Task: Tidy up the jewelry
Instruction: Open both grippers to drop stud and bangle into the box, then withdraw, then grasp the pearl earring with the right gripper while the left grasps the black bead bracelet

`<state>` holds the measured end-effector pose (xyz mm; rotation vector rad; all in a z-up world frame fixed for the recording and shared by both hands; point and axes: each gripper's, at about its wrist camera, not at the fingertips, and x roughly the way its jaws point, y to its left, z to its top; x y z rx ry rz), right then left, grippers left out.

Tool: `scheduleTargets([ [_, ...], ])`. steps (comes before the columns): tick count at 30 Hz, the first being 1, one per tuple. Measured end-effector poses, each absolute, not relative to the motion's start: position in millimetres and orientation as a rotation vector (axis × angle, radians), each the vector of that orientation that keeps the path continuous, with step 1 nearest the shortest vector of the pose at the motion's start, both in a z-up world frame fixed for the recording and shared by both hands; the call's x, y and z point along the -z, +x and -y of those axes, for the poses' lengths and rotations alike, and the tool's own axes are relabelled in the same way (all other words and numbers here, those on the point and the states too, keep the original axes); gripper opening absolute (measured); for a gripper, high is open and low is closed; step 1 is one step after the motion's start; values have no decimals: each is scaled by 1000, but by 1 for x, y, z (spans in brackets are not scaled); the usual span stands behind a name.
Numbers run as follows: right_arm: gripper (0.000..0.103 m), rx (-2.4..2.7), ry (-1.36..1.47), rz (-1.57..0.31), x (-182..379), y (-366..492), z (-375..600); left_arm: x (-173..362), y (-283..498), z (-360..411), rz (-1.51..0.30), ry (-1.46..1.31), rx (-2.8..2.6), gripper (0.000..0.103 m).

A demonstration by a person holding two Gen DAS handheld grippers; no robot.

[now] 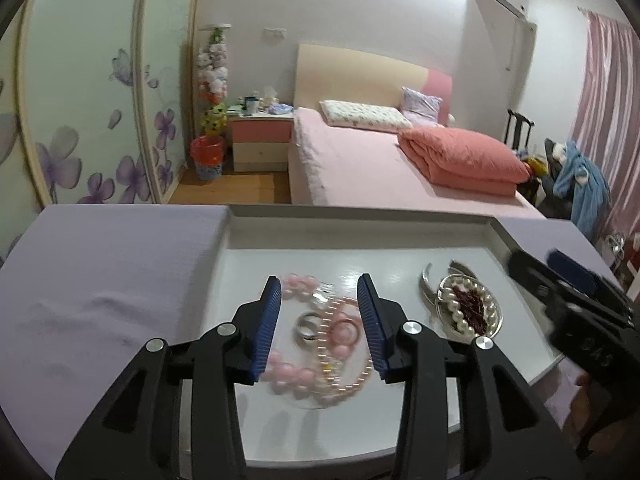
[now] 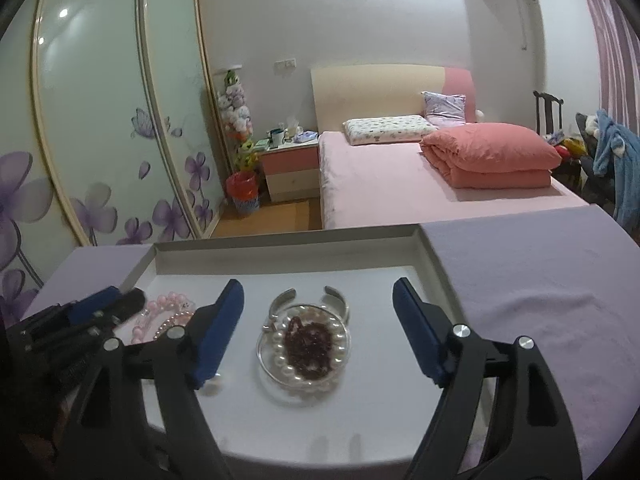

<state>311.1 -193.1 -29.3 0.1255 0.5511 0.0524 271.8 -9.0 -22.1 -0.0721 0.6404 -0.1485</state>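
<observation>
Right now both grippers, left (image 1: 319,322) & right (image 2: 318,334), hover w/ jaws spread over glossy white tray (image 1: 360,236): round pink beads (image 1: 298,374) in left view, pearl ring around dark red beads (image 2: 306,346) clearest in right.

Pink bead bracelets (image 1: 304,364), a silver ring (image 1: 307,326) and pink ring (image 1: 345,331) lie heaped at frame centre; right, pearl bracelet (image 2: 305,350) ringing dark red beads (image 2: 308,342), beside an open silver bangle (image 2: 310,300).

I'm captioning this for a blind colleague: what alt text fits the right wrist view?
Open right tongs hover over a white tray and frame a clear dish of pearls and dark red beads, with a silver cuff behind it. The left tongs are above pink beads at the left.
</observation>
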Motion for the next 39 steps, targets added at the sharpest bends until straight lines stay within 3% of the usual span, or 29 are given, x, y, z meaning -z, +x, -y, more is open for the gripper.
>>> scheduleTargets([
  [9, 71, -93, 146, -577, 27, 265, 212, 8, 234, -30, -617, -102, 92, 41],
  [19, 39, -209, 74, -799, 68, 229, 184, 30, 187, -41, -696, -63, 67, 41],
  [24, 37, -217, 0, -843, 75, 223, 167, 35, 181, -42, -710, -55, 84, 41],
  [31, 27, -183, -41, -888, 81, 236, 159, 38, 178, -32, -720, -41, 118, 41],
  [35, 14, -175, -69, -889, 81, 239, 156, 40, 178, -23, -737, -46, 150, 41],
  [39, 14, -168, -67, -888, 81, 234, 162, 42, 179, -12, -762, -54, 192, 41],
])
